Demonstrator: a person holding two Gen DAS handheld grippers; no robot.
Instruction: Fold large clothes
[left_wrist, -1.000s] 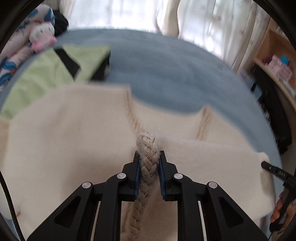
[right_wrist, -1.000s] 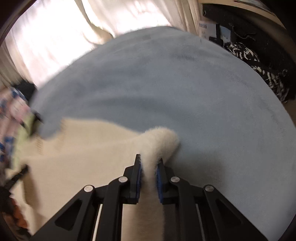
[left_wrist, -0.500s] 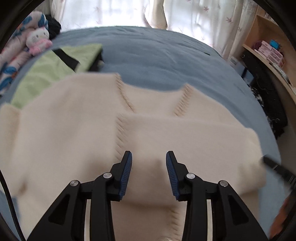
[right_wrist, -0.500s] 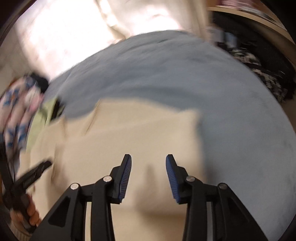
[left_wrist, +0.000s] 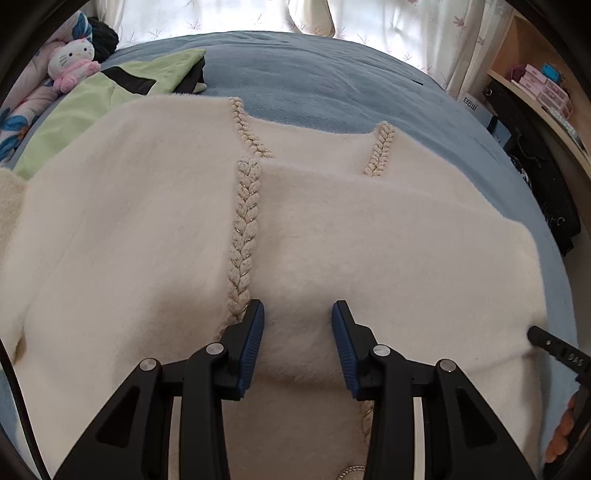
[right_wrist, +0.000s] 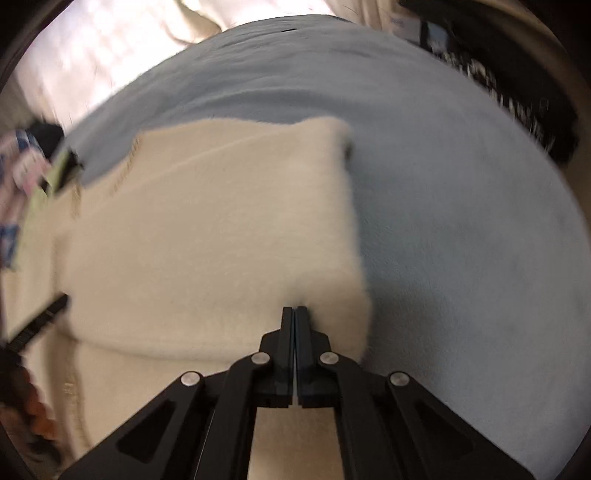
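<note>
A cream fluffy cardigan (left_wrist: 140, 236) with braided trim (left_wrist: 242, 229) lies spread on the blue bed, its right part folded over the middle. My left gripper (left_wrist: 297, 332) is open and empty just above the folded panel, right of the braid. In the right wrist view the same cardigan (right_wrist: 207, 229) shows its folded right edge. My right gripper (right_wrist: 294, 314) is shut with its jaws together at the near corner of that fold; no cloth shows between them. The tip of the right gripper also shows in the left wrist view (left_wrist: 554, 347).
The blue blanket (left_wrist: 332, 81) covers the bed. A light green garment (left_wrist: 96, 99) and a Hello Kitty plush (left_wrist: 72, 62) lie at the far left. Curtains hang behind. A wooden shelf with boxes (left_wrist: 535, 81) and dark clothes (left_wrist: 546, 192) stand at the right.
Both grippers let go of the cardigan after laying the right part over the middle. The left one stays open and has drawn back; the right one has since shut again.
</note>
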